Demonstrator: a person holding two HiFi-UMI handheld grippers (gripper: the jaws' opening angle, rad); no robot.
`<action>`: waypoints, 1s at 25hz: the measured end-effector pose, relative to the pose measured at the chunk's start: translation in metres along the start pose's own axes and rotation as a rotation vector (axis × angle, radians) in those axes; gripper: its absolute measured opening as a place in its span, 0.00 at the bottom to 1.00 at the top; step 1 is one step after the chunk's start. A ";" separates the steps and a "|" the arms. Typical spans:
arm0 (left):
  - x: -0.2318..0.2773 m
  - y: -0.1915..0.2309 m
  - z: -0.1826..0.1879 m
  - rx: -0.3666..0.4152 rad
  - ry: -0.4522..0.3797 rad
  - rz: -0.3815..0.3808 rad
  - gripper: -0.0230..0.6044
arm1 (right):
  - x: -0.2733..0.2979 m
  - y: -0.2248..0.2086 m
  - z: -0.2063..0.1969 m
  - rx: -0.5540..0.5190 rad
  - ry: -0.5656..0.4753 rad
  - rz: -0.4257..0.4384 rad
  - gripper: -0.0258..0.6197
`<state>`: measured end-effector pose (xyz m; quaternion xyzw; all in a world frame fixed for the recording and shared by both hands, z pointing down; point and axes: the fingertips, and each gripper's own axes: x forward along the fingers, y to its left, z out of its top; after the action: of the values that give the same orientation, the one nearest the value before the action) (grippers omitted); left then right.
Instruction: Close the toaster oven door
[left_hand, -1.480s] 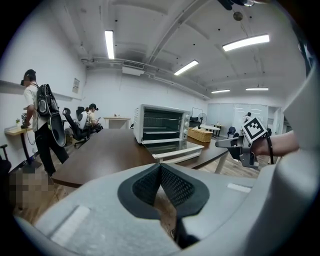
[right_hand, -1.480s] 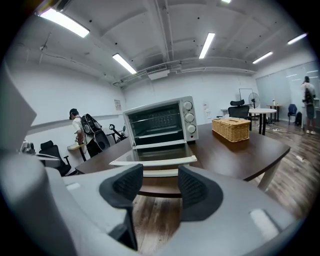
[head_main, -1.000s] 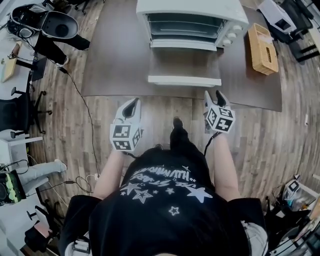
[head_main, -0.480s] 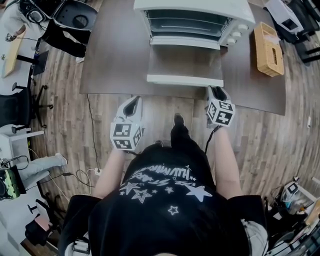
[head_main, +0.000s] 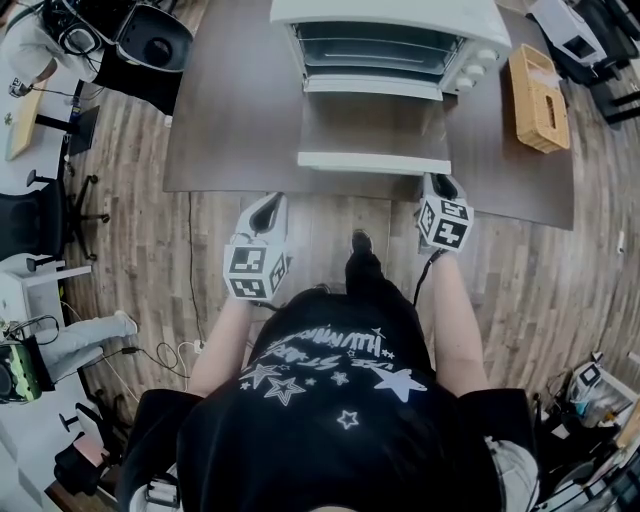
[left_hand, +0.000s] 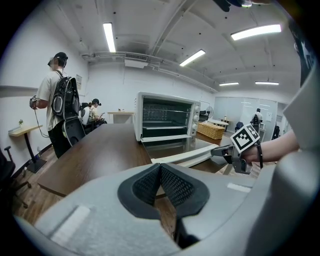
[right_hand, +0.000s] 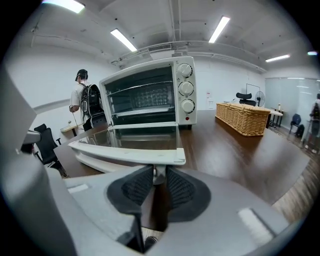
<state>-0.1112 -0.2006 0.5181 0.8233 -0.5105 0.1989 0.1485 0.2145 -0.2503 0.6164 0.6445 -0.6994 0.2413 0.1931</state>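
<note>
Right gripper view shows the right gripper (right_hand: 156, 173) with jaws just closed onto the door handle (right_hand: 125, 152) of the toaster oven (right_hand: 186, 90), ready for lifting; the left gripper (left_hand: 160, 176) is closed and empty.

In the head view the picture's edge at 12 o'clock cuts off the back of the toaster oven (head_main: 385, 30). The right gripper (right_hand: 159, 176) has just been closing around the end of the door handle (right_hand: 125, 154). Whether its pads already press on it, I cannot tell.
</note>
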 end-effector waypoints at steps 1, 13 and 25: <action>0.000 0.000 0.001 0.001 -0.002 -0.004 0.05 | -0.001 0.000 0.002 0.005 -0.001 -0.004 0.18; -0.001 0.014 0.017 0.001 -0.054 -0.018 0.05 | -0.021 -0.001 0.032 0.053 -0.027 -0.034 0.15; -0.014 0.027 0.036 -0.009 -0.107 0.010 0.05 | -0.035 0.000 0.069 0.072 -0.068 -0.001 0.15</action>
<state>-0.1344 -0.2177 0.4810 0.8294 -0.5228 0.1531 0.1237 0.2206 -0.2627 0.5406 0.6593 -0.6961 0.2441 0.1460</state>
